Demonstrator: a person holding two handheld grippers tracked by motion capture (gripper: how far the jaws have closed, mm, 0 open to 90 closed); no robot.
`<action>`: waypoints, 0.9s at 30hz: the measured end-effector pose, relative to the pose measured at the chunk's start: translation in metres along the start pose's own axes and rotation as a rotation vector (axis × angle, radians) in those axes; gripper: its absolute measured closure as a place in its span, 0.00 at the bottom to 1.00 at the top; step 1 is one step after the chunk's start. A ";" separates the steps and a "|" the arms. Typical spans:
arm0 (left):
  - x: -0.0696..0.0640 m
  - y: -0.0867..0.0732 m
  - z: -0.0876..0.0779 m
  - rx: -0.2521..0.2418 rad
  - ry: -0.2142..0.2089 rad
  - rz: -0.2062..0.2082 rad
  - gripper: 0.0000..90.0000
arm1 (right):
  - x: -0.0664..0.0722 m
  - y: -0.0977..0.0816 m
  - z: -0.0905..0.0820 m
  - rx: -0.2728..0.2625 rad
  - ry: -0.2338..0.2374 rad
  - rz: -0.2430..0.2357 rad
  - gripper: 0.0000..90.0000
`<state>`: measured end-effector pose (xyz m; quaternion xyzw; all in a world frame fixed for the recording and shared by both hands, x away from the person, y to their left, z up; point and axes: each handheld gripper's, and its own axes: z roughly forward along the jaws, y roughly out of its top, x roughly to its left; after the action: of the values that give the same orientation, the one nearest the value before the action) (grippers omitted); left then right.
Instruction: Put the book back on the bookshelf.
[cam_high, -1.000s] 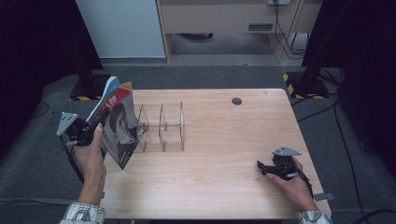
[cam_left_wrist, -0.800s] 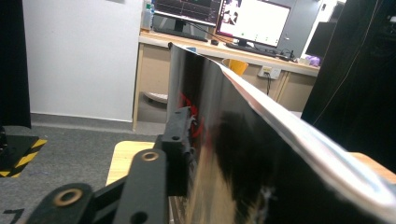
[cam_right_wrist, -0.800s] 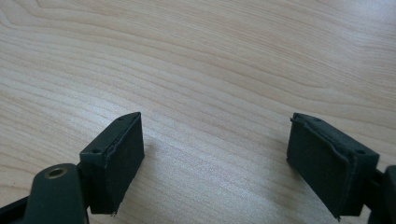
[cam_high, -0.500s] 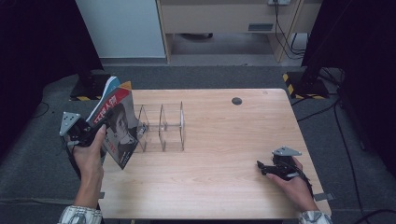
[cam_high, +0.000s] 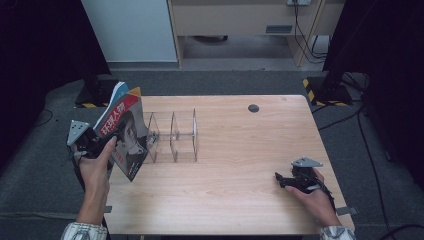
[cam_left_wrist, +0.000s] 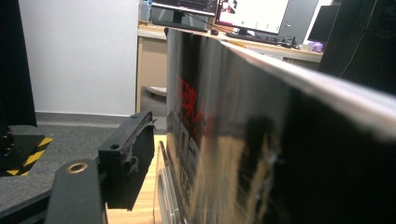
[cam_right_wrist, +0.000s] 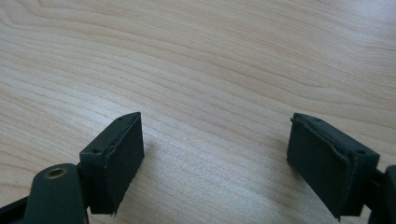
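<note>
A stack of magazines (cam_high: 125, 132) with a red-titled cover stands tilted at the table's left edge and leans on the left end of a clear acrylic rack (cam_high: 175, 135). My left gripper (cam_high: 102, 145) reaches around the stack from the left. Its jaws have just been opening, with the magazines (cam_left_wrist: 243, 140) still between them. In the left gripper view one pad (cam_left_wrist: 133, 158) stands a little off the glossy cover, and the other jaw is hidden behind the stack. My right gripper (cam_high: 280, 179) rests on the wooden table (cam_high: 240, 200) at the lower right, open (cam_right_wrist: 217, 158) with nothing between its pads.
The rack's other slots hold nothing. A small black round grommet (cam_high: 253, 108) sits in the tabletop near the far edge. Beyond the table stand a white cabinet (cam_high: 130, 30) and a black stand with a striped base (cam_high: 320, 90).
</note>
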<state>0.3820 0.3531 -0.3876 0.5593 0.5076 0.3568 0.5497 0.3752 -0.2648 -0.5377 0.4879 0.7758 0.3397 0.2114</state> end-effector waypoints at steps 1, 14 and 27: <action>0.000 0.000 0.000 0.001 -0.001 0.000 0.26 | 0.000 0.000 0.000 0.000 0.000 0.000 0.21; -0.001 -0.003 -0.002 0.009 -0.017 0.028 0.16 | 0.000 0.000 0.000 0.000 0.000 0.002 0.21; -0.002 -0.006 -0.008 0.019 -0.028 0.056 0.09 | 0.001 0.000 0.000 -0.002 -0.001 0.005 0.21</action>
<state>0.3726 0.3527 -0.3925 0.5834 0.4874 0.3592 0.5412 0.3746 -0.2640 -0.5379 0.4900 0.7740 0.3407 0.2114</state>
